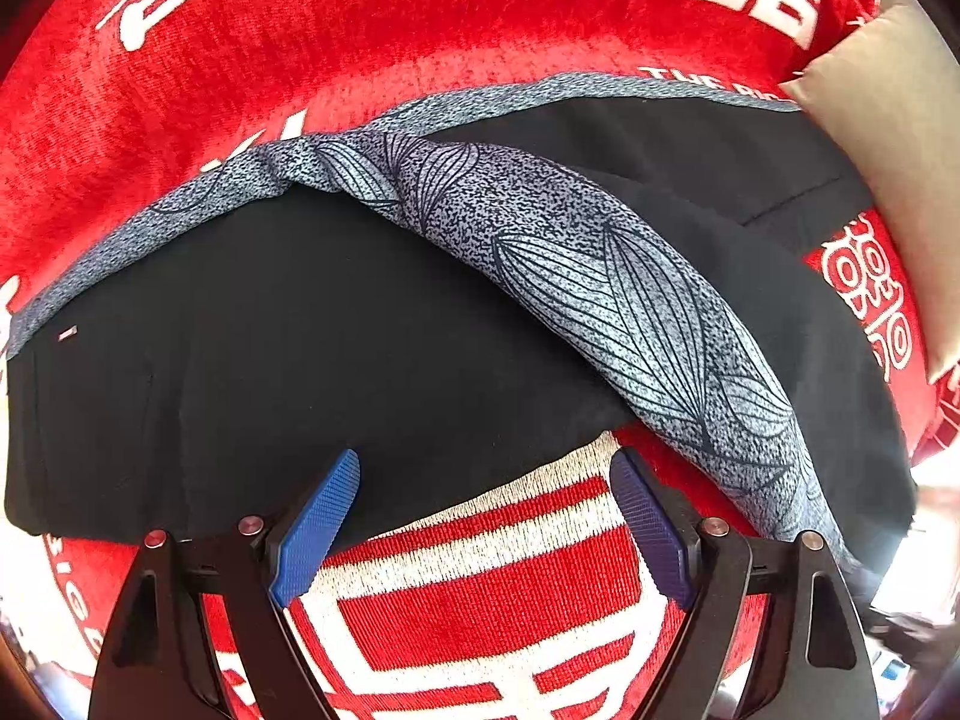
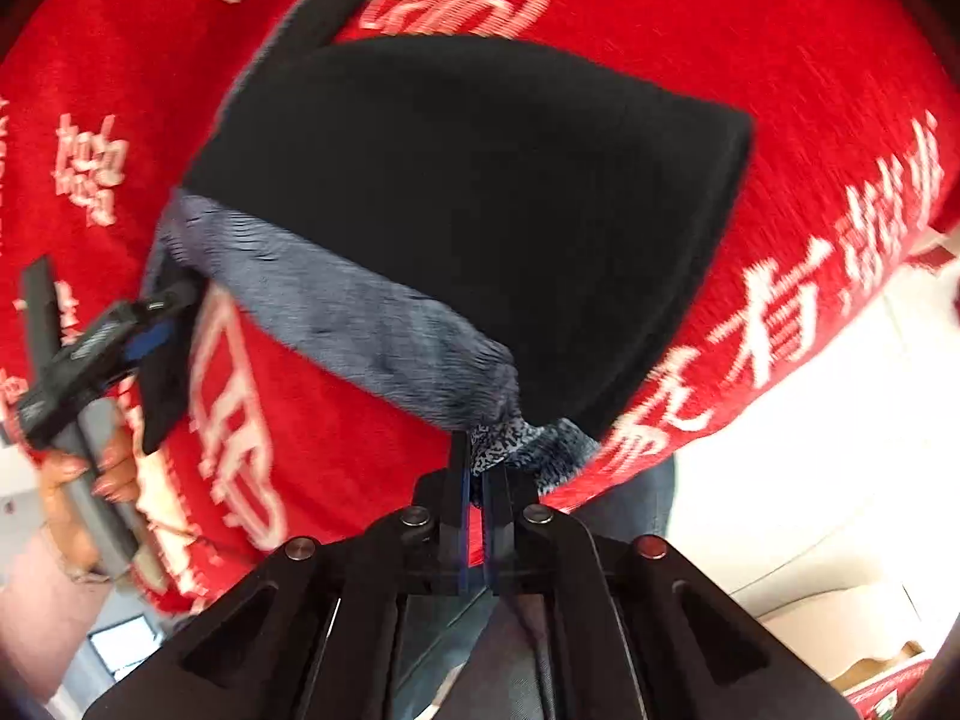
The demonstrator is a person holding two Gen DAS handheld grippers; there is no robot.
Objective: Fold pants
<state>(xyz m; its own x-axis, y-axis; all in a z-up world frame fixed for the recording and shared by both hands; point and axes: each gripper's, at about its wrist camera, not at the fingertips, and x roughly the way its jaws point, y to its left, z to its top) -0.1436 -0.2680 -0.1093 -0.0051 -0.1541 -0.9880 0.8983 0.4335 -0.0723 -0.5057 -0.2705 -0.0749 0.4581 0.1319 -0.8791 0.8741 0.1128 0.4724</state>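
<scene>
Black pants (image 1: 300,330) with grey leaf-patterned side panels (image 1: 630,300) lie on a red cloth. In the left wrist view my left gripper (image 1: 486,480) is open with blue pads, hovering at the pants' near edge, holding nothing. In the right wrist view my right gripper (image 2: 480,468) is shut on the grey patterned hem (image 2: 510,438) of the pants (image 2: 480,210), lifting it at the near edge. The left gripper also shows in the right wrist view (image 2: 162,312), held by a hand at the left, close to the grey panel's other end.
The red cloth (image 1: 420,18) with white lettering covers the surface. A beige cushion (image 1: 888,138) lies at the right, touching the pants. In the right wrist view the cloth's edge (image 2: 690,420) drops off at the lower right over a pale floor.
</scene>
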